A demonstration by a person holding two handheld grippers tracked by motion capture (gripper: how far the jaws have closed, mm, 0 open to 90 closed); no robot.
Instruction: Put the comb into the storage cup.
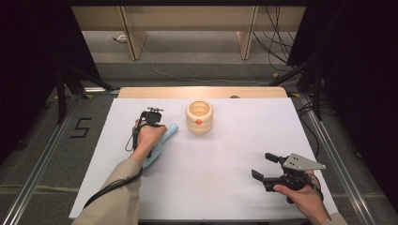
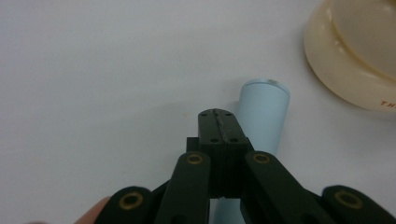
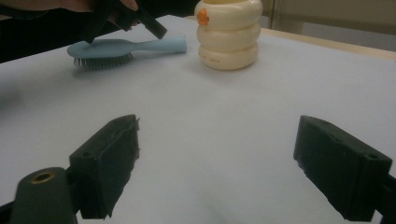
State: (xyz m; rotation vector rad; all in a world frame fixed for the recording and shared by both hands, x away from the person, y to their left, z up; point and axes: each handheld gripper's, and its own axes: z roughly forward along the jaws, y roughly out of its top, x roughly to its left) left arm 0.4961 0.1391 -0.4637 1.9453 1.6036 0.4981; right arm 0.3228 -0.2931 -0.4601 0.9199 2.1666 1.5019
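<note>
Where it lies bristles-down, the hairbrush point(image 3: 122, 49) is pale blue plastic.

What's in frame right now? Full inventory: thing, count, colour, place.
light blue plastic hairbrush: 1, pale blue, bristles down on the sheet at left, handle end toward the container
cream ribbed round container with an orange spot: 1, cream, open top, far middle of the sheet, apart from the brush
white sheet on the table: 1, white, covers most of the tabletop
wooden tabletop edge: 1, light wood, shows along the far side
black numeral 5 on the floor: 1, black, floor left of the table
cables: several, dark, floor at the far right
left gripper: 1, black, jaws shut with nothing between them, over the brush handle
right gripper: 1, black with grey plate, jaws open, near right of the sheet
</note>
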